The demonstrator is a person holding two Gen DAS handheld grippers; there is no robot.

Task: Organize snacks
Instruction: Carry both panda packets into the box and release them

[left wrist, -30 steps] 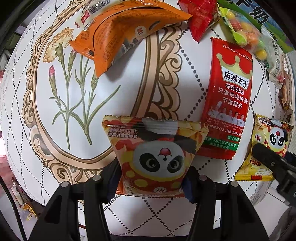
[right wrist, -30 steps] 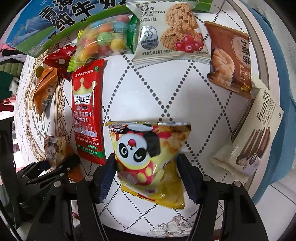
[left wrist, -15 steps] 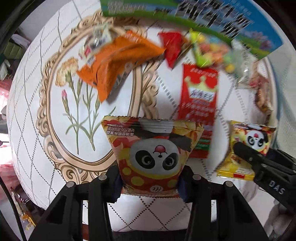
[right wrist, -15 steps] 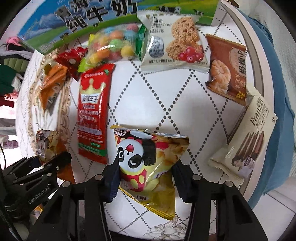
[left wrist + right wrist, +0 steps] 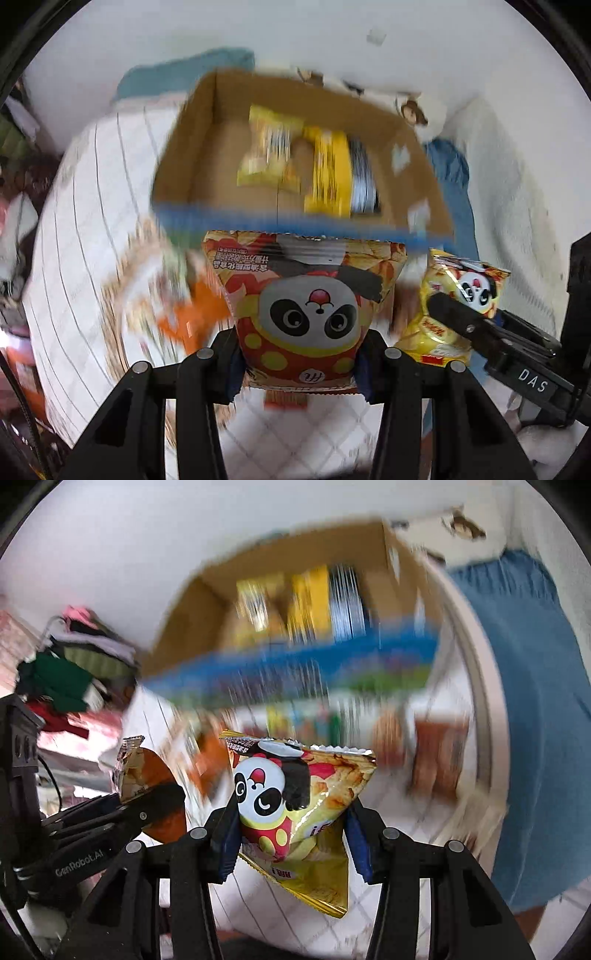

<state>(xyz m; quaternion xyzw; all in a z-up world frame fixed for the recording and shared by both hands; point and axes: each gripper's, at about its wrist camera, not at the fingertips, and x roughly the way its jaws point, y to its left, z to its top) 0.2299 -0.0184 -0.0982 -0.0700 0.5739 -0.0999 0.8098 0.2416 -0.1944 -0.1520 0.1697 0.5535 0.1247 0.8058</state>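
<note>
- My left gripper [image 5: 301, 354] is clamped on the red panda snack bag [image 5: 306, 306], pinched low at its bottom seam so the puffy top stands free above the fingers.
- My right gripper [image 5: 290, 834] grips the yellow panda snack bag [image 5: 295, 801] the same way, squeezed narrow at the waist (the foil crumples and its lower corner hangs below the pads).
- Both bags hang in the air over the near part of the round table [image 5: 74, 258], just beside each other, facing the cardboard box [image 5: 192, 147] at the table's far edge; I judge that is where they go.
- Count: two grippers, two panda bags held, one box.
- Inside the box I make out about three packets, too blurred to be sure.
</note>
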